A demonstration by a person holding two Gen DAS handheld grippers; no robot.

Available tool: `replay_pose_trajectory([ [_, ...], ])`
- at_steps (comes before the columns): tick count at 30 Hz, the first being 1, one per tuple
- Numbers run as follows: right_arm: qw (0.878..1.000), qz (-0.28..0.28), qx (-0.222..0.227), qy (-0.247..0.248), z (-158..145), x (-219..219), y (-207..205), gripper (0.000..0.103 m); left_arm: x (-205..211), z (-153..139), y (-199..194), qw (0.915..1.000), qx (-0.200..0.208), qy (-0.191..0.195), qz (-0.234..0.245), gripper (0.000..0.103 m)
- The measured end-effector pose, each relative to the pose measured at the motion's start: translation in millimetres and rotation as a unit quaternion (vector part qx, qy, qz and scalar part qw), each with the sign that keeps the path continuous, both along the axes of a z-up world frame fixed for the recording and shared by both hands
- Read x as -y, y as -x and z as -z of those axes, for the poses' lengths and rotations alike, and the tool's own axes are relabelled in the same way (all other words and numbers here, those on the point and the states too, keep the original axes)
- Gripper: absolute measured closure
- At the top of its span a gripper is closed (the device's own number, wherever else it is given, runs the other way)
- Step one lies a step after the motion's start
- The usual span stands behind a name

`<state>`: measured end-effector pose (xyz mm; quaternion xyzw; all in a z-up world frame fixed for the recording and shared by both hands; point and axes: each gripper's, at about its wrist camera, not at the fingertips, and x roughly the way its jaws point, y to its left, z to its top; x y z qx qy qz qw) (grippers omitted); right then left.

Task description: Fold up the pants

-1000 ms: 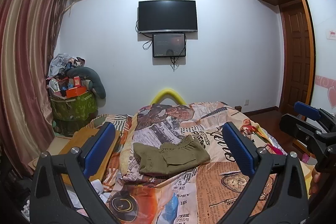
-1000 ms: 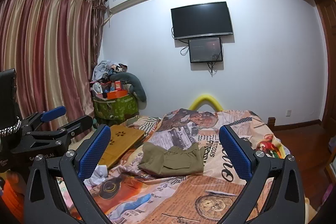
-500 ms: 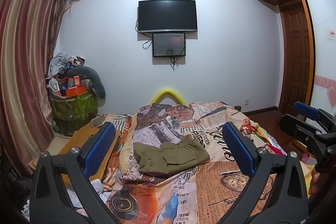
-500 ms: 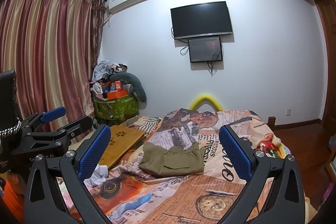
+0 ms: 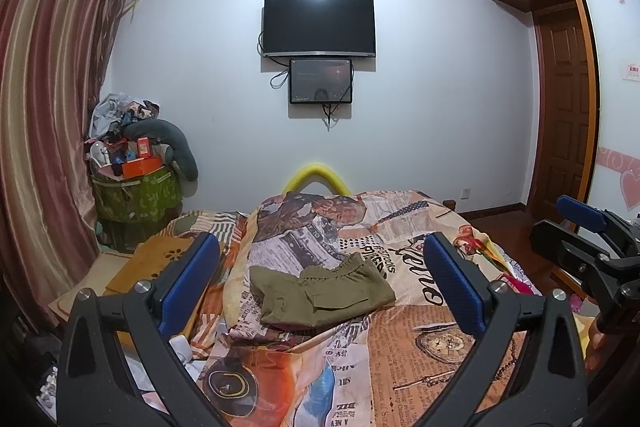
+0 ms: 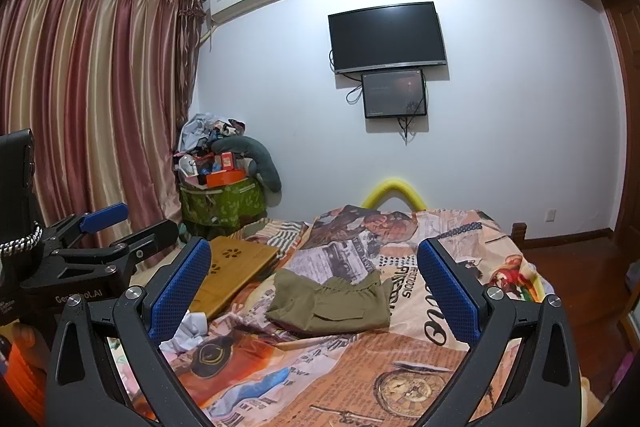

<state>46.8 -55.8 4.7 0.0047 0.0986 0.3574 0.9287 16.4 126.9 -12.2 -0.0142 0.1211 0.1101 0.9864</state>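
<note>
At far left hang the striped curtains [image 6: 80, 107], then a green basket [image 6: 222, 205] heaped with clutter. A wooden lap desk [image 6: 232, 267] lies at the bed's left edge. Your left gripper [image 5: 320, 279] is spread wide and holds nothing. The olive pants [image 5: 320, 291] lie folded in a compact bundle on the newspaper-print bedspread [image 5: 400, 347], well ahead of both tools. Your right gripper [image 6: 314, 287] is equally wide apart and empty, raised above the bed.
</note>
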Motion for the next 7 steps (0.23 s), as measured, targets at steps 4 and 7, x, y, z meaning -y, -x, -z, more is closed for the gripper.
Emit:
replay_pose_trajectory([
  [4,1.0,-0.001,-0.002,0.002,1.4,-1.7,0.7,0.001,0.0,1.1,-0.5,1.0,-0.003,0.005,0.004,0.0],
  [7,1.0,-0.003,-0.004,0.002,1.8,-2.2,0.8,0.001,-0.4,1.4,-1.4,1.0,-0.004,0.005,0.005,0.0],
])
